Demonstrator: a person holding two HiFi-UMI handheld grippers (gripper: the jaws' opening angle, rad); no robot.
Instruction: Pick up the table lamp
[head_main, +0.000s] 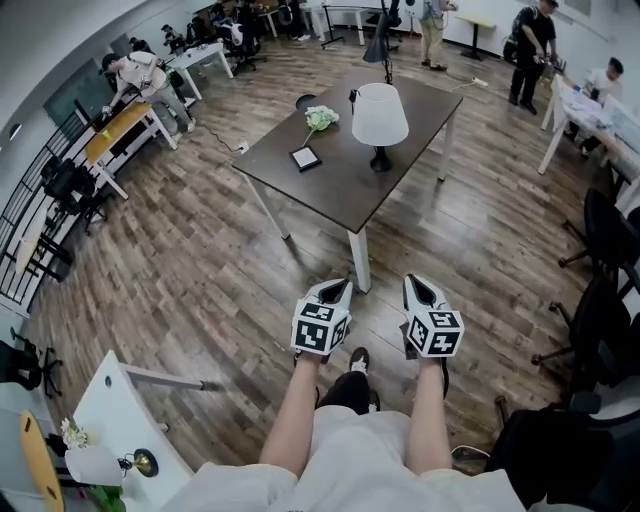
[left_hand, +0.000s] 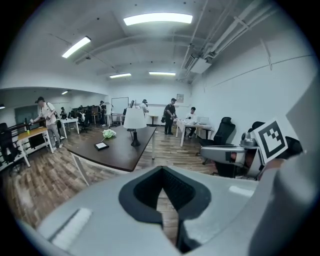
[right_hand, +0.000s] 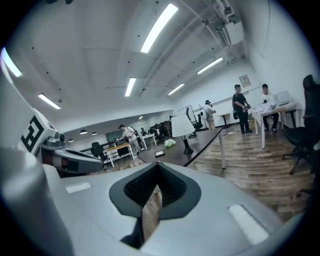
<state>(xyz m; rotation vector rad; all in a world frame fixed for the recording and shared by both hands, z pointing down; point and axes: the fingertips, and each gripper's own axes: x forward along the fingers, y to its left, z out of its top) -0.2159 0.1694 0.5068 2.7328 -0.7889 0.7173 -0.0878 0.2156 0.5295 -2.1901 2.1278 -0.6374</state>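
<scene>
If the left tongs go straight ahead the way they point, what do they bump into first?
Most likely the near corner of the dark table. The left tongs aim at it, with only wooden floor between. Depth is unclear, so they might slip just past its right edge.

No text, brand or number is readable anywhere. The cubes on my grey left gripper (head_main: 338, 290) and grey right gripper (head_main: 420, 288) show black-and-white square marker patterns only, no letters. The small framed sign (left_hand: 179, 98) on the white far wall is too small to read.
</scene>
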